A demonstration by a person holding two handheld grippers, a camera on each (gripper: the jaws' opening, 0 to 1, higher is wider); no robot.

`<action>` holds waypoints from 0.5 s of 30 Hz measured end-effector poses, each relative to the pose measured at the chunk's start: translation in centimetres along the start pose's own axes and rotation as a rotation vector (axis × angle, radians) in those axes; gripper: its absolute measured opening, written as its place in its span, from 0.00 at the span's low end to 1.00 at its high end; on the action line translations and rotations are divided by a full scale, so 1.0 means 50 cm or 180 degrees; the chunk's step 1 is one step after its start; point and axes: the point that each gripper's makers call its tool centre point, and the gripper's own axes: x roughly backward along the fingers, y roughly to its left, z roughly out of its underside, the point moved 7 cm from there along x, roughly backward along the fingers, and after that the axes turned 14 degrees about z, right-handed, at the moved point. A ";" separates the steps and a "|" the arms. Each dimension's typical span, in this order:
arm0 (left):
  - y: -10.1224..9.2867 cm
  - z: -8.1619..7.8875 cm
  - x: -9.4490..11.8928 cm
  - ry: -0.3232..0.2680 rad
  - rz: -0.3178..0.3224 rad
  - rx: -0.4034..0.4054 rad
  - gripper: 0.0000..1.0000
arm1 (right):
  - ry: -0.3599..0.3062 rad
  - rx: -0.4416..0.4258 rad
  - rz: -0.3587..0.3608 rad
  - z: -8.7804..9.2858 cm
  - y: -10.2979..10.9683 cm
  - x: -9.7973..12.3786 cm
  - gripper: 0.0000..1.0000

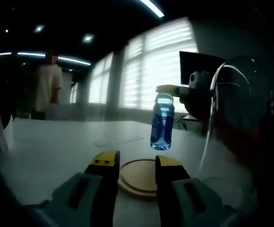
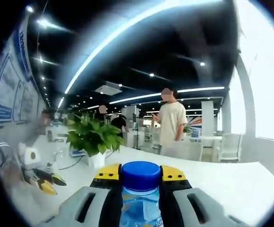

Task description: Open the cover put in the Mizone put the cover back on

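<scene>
Hidden: in the left gripper view the right gripper (image 1: 175, 90) comes in from the right as a dark bulk against bright windows (image 1: 146, 71); only its pale tips near the bottle's top can be made out, and its body and the sleeve behind it are lost in shadow.
Cut off: in the right gripper view the bottle (image 2: 141, 198) runs off the bottom edge, so only its blue cap (image 2: 141, 174) and clear neck show.
Hard to make out: a round tan disc (image 1: 139, 177) lies on the white table (image 1: 56, 151) just past the left gripper's tips, partly covered by them; what it is I cannot tell.
Writing: blue-and-white wall posters (image 2: 14, 90) at the left of the right gripper view carry print too small and warped to read; no brand can be read on the bottle.
Bottle: in the left gripper view it hangs upright above the table (image 1: 162, 122), clear of the surface, blue liquid inside, just beyond the disc.
Right gripper (image 2: 141, 177): jaws clamped on the bottle's neck, one yellow tip at each side of the cap.
Left gripper (image 1: 134, 163): jaws apart, nothing between them, low over the table.
Cap: on the bottle.
Background: a standing person (image 2: 171, 124), a potted plant (image 2: 93, 137).
</scene>
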 end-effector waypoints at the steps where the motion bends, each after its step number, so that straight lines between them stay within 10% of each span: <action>1: 0.000 0.001 0.000 0.0006 0.0002 0.0005 0.22 | -0.0005 0.0012 -0.0040 -0.002 0.006 -0.001 0.22; 15: 0.001 0.008 -0.005 0.0051 0.0012 0.0037 0.22 | -0.0015 -0.0115 -0.0477 0.001 0.091 -0.013 0.22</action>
